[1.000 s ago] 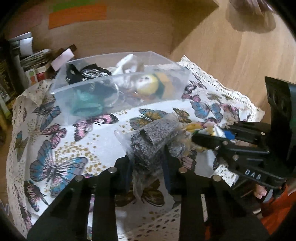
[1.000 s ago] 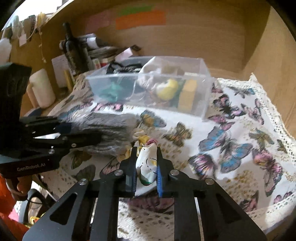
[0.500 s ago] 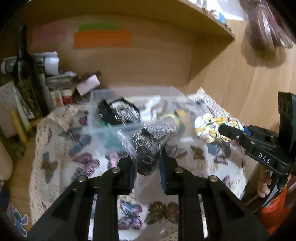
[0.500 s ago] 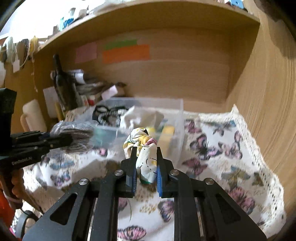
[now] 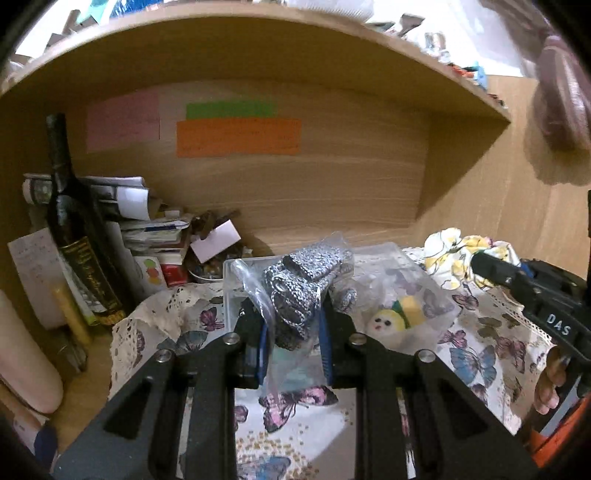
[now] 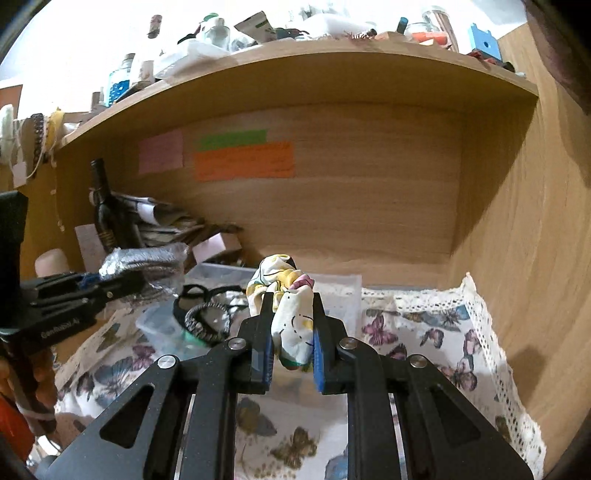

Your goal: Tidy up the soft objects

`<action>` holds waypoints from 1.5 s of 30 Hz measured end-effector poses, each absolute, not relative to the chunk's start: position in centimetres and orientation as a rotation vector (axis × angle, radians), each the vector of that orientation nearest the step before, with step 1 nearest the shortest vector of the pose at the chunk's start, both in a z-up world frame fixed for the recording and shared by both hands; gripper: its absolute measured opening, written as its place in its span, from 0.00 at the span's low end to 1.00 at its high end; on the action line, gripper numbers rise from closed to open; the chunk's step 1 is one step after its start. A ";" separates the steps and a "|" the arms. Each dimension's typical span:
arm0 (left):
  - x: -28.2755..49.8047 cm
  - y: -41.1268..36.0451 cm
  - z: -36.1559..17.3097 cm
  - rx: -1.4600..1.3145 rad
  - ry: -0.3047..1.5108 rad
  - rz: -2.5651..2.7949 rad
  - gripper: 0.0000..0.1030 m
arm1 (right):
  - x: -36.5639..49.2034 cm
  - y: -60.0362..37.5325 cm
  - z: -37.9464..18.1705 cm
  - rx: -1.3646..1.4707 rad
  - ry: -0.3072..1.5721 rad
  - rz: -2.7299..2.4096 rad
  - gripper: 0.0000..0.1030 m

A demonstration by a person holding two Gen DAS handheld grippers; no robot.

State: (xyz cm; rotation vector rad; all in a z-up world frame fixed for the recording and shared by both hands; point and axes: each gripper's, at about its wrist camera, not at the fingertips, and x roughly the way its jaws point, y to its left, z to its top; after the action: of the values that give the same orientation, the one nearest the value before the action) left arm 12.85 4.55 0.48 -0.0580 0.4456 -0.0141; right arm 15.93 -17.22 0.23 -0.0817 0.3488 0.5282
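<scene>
My left gripper (image 5: 293, 325) is shut on a grey knitted item in a clear plastic bag (image 5: 301, 284), held in the air over the clear plastic bin (image 5: 231, 291). My right gripper (image 6: 291, 343) is shut on a white floral cloth (image 6: 291, 321), also lifted in front of the bin (image 6: 347, 291). The bin holds a yellow and white soft toy (image 5: 395, 317) and black and grey hair bands (image 6: 207, 314). Each gripper shows in the other's view: the right (image 5: 517, 280) with the cloth (image 5: 450, 254), the left (image 6: 92, 291) with the bag (image 6: 144, 262).
The butterfly tablecloth (image 6: 424, 332) covers the desk in a wooden alcove. A dark bottle (image 5: 79, 236), paper stacks (image 5: 147, 225) and small boxes crowd the back left. Wooden walls stand behind and at the right (image 6: 535, 258). A shelf with clutter runs overhead (image 6: 258, 33).
Both grippers have risen from the tablecloth and tilted up toward the alcove, each still holding its item. The bin now sits lower and closer under them.
</scene>
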 end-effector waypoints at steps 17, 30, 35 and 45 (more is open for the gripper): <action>20.1 4.0 -3.9 -0.086 0.623 -0.046 0.22 | 21.8 -13.8 -3.6 -0.160 0.505 0.510 0.14; 20.3 3.4 -5.0 -0.047 0.660 -0.045 0.45 | 22.5 -12.4 -5.5 -0.234 0.578 0.498 0.32; 18.5 2.9 -3.7 -0.009 0.596 -0.023 0.66 | 21.5 -12.8 -4.5 -0.236 0.521 0.479 0.50; 13.4 2.1 0.1 0.026 0.432 -0.001 0.88 | 17.3 -14.6 -0.6 -0.195 0.372 0.487 0.67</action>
State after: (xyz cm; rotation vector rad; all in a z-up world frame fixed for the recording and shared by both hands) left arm 13.36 2.14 0.08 0.0255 0.4319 -0.0012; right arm 17.32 -14.60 -0.57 -0.1955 0.3715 0.4865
